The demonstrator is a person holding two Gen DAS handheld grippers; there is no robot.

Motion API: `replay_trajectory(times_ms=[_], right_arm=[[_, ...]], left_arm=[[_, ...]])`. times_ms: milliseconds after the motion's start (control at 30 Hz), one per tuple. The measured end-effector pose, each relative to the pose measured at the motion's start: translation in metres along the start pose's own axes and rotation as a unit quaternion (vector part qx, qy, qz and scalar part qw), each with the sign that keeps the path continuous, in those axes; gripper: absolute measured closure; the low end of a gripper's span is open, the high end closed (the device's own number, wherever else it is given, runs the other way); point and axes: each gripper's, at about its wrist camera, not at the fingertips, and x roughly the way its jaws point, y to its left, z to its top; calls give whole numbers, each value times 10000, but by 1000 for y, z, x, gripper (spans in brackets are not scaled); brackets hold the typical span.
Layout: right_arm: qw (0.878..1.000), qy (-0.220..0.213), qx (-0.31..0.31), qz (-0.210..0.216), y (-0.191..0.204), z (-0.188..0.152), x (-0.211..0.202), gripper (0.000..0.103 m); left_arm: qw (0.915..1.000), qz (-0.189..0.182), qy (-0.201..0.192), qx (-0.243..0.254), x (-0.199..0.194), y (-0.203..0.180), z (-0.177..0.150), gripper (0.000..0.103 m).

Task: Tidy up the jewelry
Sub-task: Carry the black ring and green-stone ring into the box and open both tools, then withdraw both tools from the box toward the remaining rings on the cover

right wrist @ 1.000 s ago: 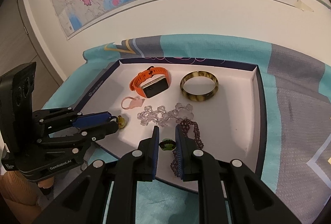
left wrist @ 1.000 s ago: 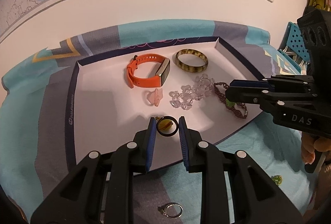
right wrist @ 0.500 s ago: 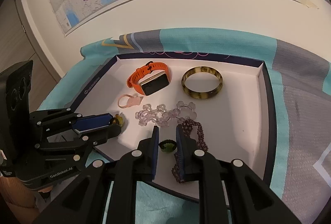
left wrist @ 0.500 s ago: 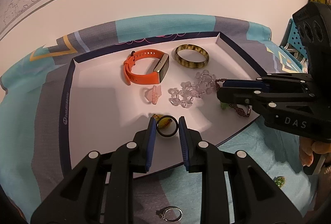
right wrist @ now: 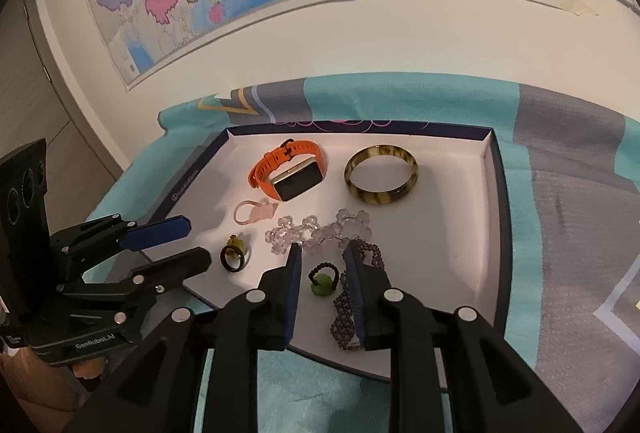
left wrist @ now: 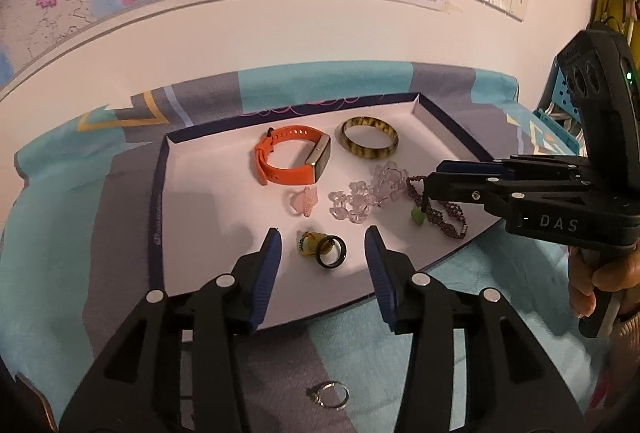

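Both tools are letting go: the black ring [left wrist: 331, 251] and the green ring [right wrist: 323, 283] are now lying loose in the tray [left wrist: 160, 201].

Left tool [left wrist: 322, 247] is standing wide open around the black ring, which is leaning on a yellow ring [left wrist: 307, 242]; right tool [right wrist: 320, 265] is partly open, holding nothing, its right finger touching the purple bracelet [right wrist: 352, 297]. Pulling back carelessly could drag those beads along. A silver ring [left wrist: 329, 395] is still waiting outside the tray on the cloth [left wrist: 56, 217].
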Motion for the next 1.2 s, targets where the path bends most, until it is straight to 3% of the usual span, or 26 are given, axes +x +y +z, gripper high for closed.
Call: replay_trajectory(times_ms=[367, 667, 867, 1200], right_arm=[[9998, -168, -15, 76, 1, -20, -32, 78], [10000, -58, -36, 69, 2, -70, -64, 69], [9996, 239, -86, -114, 6, -103, -67, 68], [9979, 416, -488, -76, 30, -121, -68, 67]], left_arm=[[9995, 76, -239, -178, -38, 15, -19, 53], [9989, 201, -245, -351, -61, 35, -46, 53], [9988, 215, -27, -440, -62, 40, -68, 53], [9986, 83, 148, -494, -62, 34, -88, 53]])
